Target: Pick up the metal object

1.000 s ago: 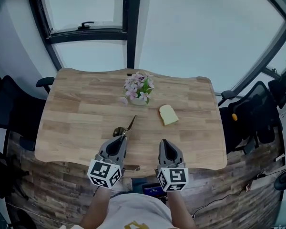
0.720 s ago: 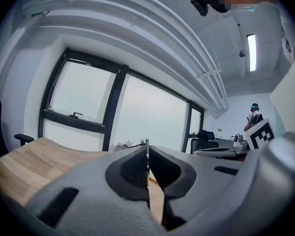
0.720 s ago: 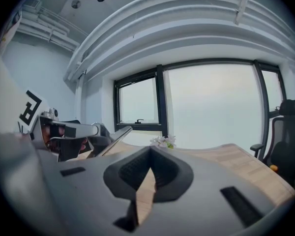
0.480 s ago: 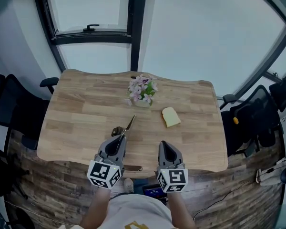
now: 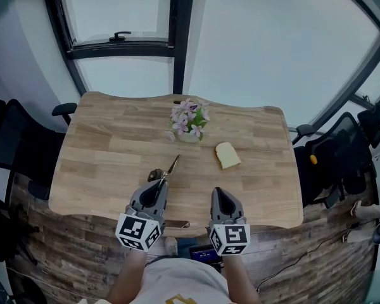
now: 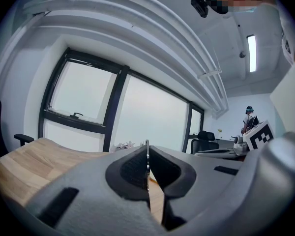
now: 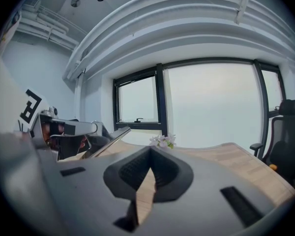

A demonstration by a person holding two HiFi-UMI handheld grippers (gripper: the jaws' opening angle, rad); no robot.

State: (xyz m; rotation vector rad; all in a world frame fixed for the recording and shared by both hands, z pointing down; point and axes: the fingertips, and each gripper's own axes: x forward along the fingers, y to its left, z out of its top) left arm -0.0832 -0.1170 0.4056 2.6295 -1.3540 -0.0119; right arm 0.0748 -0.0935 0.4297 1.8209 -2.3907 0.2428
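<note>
A pale wooden bench stands in front of a large window, seen from above. A person holds 2 grippers side by side over the near edge of the bench.

The left gripper has its fingers closed on the metal object, a thin flat strip. In the left gripper view the fingers press on the strip, which shows edge-on as a bright line. From above, the strip runs from the fingertips toward the far right, pointing at a small bunch of pink and white flowers near the far edge of the bench. In the right gripper view it shows as a flat blade slanting up, left of the flowers.

The right gripper is just right of the left one. Its fingertips meet with nothing between them.

A pale yellow slice lies on the bench, to the near right of the flowers and well apart from both grippers. Black office chairs stand at the left and right ends of the bench.
</note>
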